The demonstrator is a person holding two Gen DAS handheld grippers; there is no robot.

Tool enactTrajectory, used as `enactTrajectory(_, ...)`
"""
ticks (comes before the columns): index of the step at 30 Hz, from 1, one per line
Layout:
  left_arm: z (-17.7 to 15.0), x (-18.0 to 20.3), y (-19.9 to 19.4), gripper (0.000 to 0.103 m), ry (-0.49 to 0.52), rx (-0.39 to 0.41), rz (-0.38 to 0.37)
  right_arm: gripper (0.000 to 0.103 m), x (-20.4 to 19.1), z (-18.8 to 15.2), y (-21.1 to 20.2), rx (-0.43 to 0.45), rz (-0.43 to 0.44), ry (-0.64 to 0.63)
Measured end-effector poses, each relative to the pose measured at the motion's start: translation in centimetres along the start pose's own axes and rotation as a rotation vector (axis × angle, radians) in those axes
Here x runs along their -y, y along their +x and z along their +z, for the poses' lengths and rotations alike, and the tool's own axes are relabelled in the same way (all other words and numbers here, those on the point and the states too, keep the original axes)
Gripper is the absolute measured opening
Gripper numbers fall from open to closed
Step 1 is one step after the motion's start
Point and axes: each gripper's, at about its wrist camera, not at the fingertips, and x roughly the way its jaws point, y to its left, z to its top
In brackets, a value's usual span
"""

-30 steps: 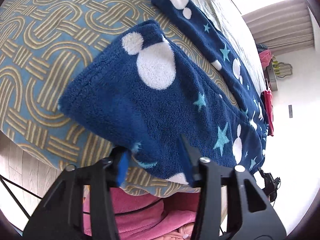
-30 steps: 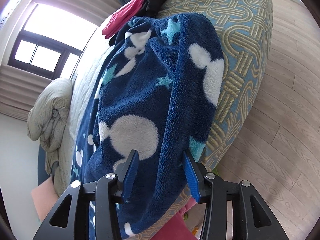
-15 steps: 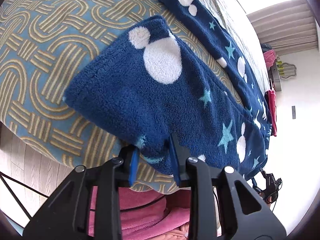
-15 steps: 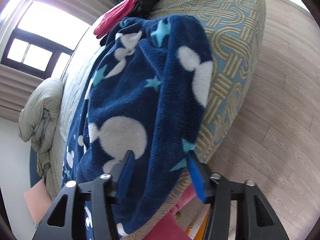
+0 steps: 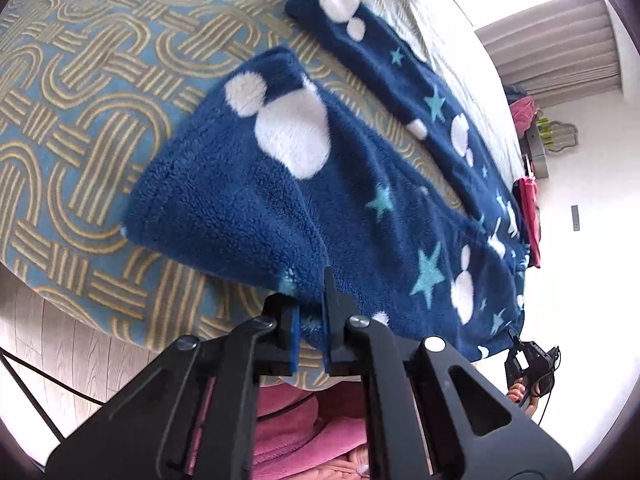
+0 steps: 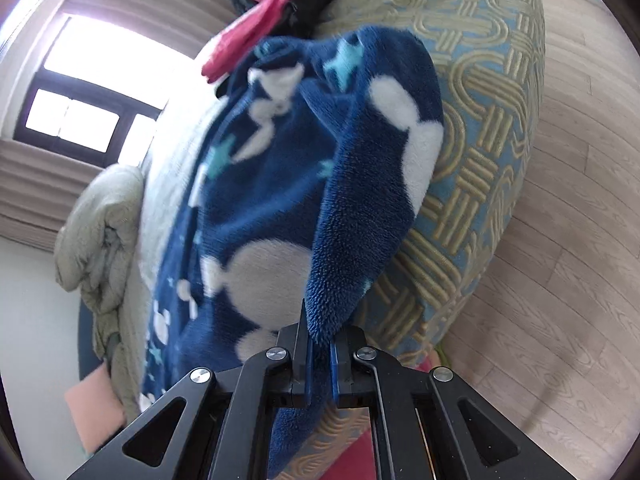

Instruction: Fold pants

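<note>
Dark blue fleece pants (image 5: 360, 184) with white blobs and teal stars lie on a bed with a blue and gold patterned cover (image 5: 80, 100). One leg lies flat further back; the nearer part is bunched near the bed's edge. My left gripper (image 5: 310, 316) is shut on the near edge of the pants. In the right wrist view, my right gripper (image 6: 320, 354) is shut on a fold of the pants (image 6: 280, 184) and lifts it off the cover (image 6: 480, 160).
Red and black clothes (image 6: 280, 12) lie at the far end of the bed. A rolled grey quilt (image 6: 104, 232) lies to the left. Wooden floor (image 6: 560, 280) runs beside the bed. A pink-clad person (image 5: 288, 432) stands behind the left gripper.
Both grippers went from open around the pants' edge to shut on it. The right gripper has pulled its fold up, so the fabric stands more upright.
</note>
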Motion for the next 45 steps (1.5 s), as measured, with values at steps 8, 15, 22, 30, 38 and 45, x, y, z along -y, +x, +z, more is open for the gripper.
enactTrajectory(8, 2.4, 3.2, -3.3, 0.009, 0.042, 0.059, -0.065, 0.005, -4.0, 2.1, -3.1, 0.069, 0.129, -0.06)
enactTrajectory(15, 6.8, 7.4, -5.1, 0.009, 0.096, 0.096, -0.076, 0.005, -10.8, 5.9, -3.5, 0.121, 0.214, -0.142)
enactTrajectory(22, 14.5, 12.0, -3.7, 0.009, 0.148, 0.106, 0.022, 0.005, -19.6, 11.0, 0.3, 0.124, 0.176, -0.266)
enactTrajectory(30, 25.3, 14.8, 4.5, 0.01, 0.144, 0.024, 0.173, 0.007, -26.5, 16.8, 13.8, 0.03, -0.037, -0.337)
enactTrajectory(38, 30.8, 12.9, 8.2, 0.012, 0.063, 0.045, 0.223, 0.013, -26.0, 18.6, 26.0, -0.089, -0.363, -0.381)
enactTrajectory(45, 26.2, 11.6, 5.4, 0.055, 0.191, 0.068, 0.263, 0.052, -27.0, 17.9, 22.8, -0.007, -0.402, -0.516)
